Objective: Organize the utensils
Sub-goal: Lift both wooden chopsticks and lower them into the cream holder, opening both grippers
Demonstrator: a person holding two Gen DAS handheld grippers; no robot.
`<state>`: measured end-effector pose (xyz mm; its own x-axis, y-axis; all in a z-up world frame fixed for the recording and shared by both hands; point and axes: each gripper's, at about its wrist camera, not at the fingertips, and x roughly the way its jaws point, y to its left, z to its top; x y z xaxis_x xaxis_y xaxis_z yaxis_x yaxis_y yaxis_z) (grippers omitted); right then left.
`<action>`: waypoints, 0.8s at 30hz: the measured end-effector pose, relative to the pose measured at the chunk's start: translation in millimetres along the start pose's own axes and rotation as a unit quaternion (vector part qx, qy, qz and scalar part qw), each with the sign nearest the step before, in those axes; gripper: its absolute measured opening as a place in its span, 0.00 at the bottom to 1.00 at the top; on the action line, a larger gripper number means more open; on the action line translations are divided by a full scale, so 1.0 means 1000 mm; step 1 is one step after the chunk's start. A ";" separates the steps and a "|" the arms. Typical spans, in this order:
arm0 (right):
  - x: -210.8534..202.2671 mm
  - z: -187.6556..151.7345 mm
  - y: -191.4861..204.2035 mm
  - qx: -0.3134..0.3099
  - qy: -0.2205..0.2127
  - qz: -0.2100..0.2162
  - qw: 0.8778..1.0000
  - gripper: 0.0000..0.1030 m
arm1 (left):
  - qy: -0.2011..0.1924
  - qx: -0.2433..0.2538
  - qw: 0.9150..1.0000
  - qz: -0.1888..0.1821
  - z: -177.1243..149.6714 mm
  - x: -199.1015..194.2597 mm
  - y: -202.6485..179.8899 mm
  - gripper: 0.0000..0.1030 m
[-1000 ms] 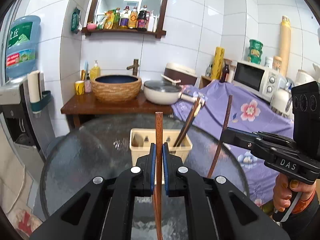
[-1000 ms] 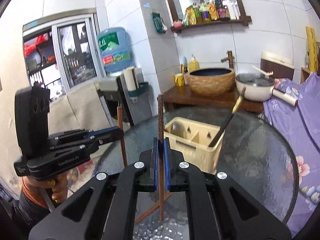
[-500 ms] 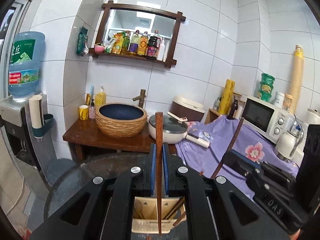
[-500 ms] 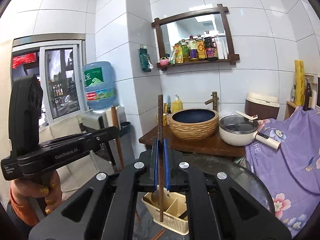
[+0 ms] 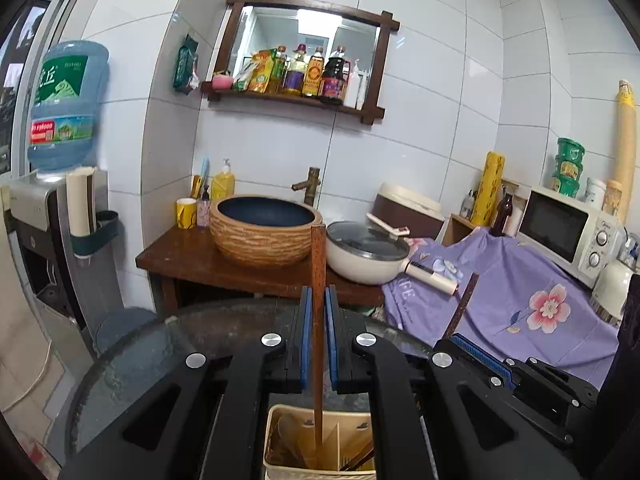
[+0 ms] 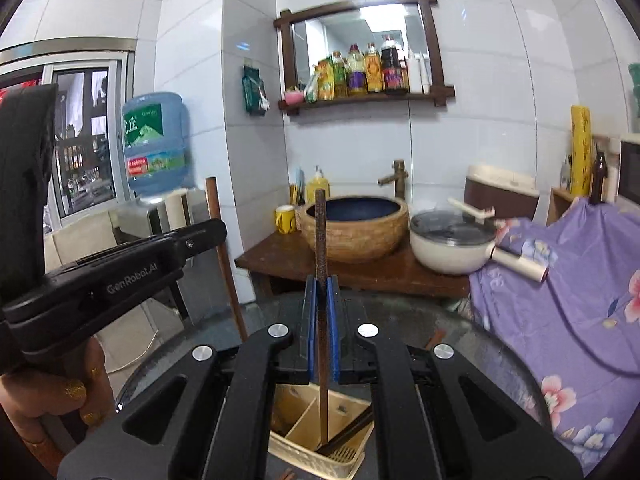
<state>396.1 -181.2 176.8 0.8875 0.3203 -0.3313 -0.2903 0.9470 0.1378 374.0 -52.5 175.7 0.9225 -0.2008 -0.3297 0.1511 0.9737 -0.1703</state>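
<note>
Chopsticks stand upright, one clamped in each gripper, tips over the caddy; a tilted release could drop one onto the table

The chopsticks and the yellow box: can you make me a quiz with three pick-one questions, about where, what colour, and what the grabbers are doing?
1. Where is the utensil box?
A. on the glass table, below the grippers
B. on the wall shelf
C. inside the sink bowl

2. What colour is the cloth beside the table?
A. green
B. purple with flowers
C. plain white

3. What is the left gripper doing?
A. open and empty
B. shut on a spoon
C. shut on an upright chopstick

Answers: 1 A, the box shows under both grippers on the glass table. 2 B, pink flowers on purple. 3 C, blue pads clamp the brown stick; the right gripper does likewise.
</note>
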 end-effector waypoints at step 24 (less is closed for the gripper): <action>0.007 -0.055 -0.005 -0.016 0.012 -0.011 1.000 0.18 | 0.037 -0.016 0.999 -0.029 -0.069 -0.001 0.023 0.51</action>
<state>383.8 -182.5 122.7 0.8854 0.2987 -0.3561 -0.2816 0.9543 0.1001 351.7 -36.8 107.9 0.8837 -0.2661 -0.3850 0.1916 0.9562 -0.2212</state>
